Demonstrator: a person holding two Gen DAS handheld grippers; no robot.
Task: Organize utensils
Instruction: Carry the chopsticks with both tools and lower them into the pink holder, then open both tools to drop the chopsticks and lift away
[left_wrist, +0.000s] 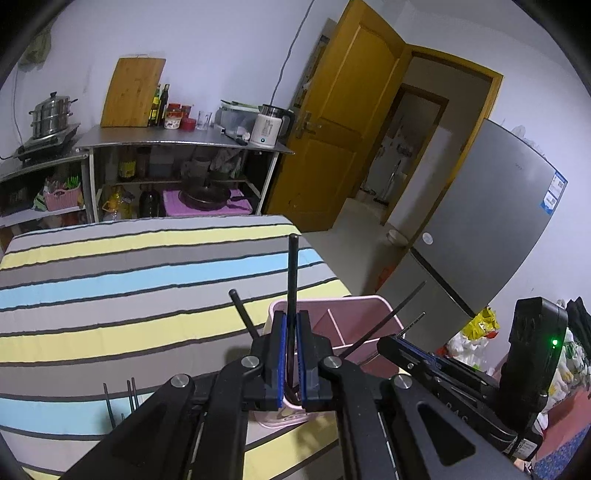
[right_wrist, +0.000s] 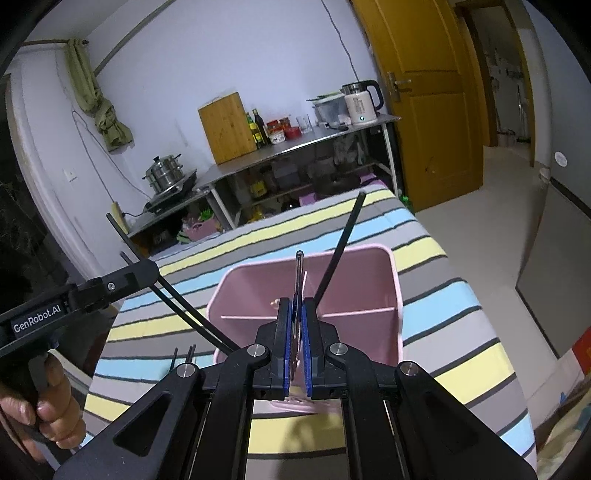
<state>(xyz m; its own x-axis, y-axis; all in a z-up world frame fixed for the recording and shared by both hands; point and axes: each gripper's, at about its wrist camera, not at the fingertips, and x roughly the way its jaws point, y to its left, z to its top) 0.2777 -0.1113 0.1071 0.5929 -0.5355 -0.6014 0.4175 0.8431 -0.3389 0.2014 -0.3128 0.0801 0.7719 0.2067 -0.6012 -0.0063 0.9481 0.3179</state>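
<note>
Two grippers are held over the pink holder (right_wrist: 373, 291), presumably for dropping utensils into its compartments. A black chopstick (left_wrist: 293, 280) is clamped upright in the left gripper (left_wrist: 291, 354); a thin metal utensil (right_wrist: 298, 280) is pinched by the right gripper (right_wrist: 298, 339). The holder sits just beyond both tips, on the striped cloth (left_wrist: 110, 280). More chopsticks (left_wrist: 384, 325) lean inside it.
</note>
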